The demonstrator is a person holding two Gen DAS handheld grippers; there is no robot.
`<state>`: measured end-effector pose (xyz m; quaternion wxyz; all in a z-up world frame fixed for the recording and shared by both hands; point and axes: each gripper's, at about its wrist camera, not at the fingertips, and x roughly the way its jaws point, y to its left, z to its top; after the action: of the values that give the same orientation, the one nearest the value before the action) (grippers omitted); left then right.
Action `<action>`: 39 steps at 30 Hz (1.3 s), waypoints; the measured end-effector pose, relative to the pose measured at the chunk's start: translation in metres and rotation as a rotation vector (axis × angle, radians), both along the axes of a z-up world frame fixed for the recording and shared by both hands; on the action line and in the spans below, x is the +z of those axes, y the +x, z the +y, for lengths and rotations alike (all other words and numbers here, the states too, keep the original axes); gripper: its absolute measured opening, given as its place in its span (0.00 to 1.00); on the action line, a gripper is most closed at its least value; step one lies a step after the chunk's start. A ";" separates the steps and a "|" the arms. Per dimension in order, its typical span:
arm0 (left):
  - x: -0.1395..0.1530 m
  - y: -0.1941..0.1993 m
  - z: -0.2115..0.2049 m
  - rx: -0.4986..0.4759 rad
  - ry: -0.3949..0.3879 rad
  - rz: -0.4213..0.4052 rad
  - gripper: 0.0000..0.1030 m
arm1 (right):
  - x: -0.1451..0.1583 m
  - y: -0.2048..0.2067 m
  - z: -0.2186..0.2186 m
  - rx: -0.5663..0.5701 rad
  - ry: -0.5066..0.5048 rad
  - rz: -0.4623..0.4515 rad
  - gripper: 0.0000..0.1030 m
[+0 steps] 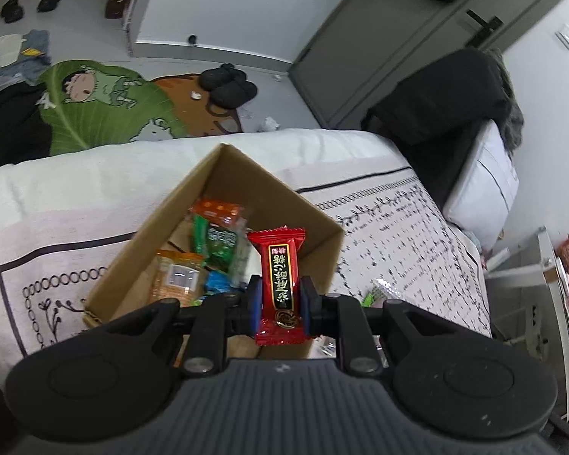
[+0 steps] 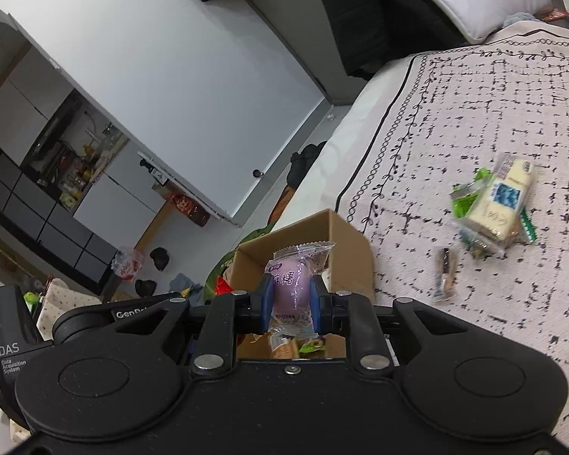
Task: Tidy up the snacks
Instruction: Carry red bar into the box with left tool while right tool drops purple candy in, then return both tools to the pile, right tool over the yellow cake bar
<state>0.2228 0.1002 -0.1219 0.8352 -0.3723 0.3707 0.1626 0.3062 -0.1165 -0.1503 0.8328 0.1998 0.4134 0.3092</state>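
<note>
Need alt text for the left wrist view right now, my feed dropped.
The left gripper holds a red candy upright between its fingers, above an open cardboard box. The box sits on a patterned white bedspread and already holds orange, green and blue snack packets.

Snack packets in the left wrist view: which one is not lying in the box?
The red packet, clamped upright in the left gripper; the orange and green ones lie inside the cardboard box.
</note>
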 end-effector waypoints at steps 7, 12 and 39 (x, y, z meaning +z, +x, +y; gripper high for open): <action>0.001 -0.006 0.007 0.034 -0.006 0.009 0.19 | 0.001 -0.005 0.016 0.026 -0.012 0.004 0.19; -0.003 -0.006 0.012 0.031 -0.042 0.026 0.23 | -0.004 -0.006 0.025 0.037 -0.015 0.020 0.20; -0.020 0.005 -0.002 0.022 -0.011 0.087 0.64 | -0.020 0.008 -0.039 -0.065 -0.032 0.047 0.40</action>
<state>0.2282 0.0985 -0.1422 0.8143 -0.3735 0.4036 0.1856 0.3143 -0.1555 -0.1707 0.8355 0.2072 0.4312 0.2704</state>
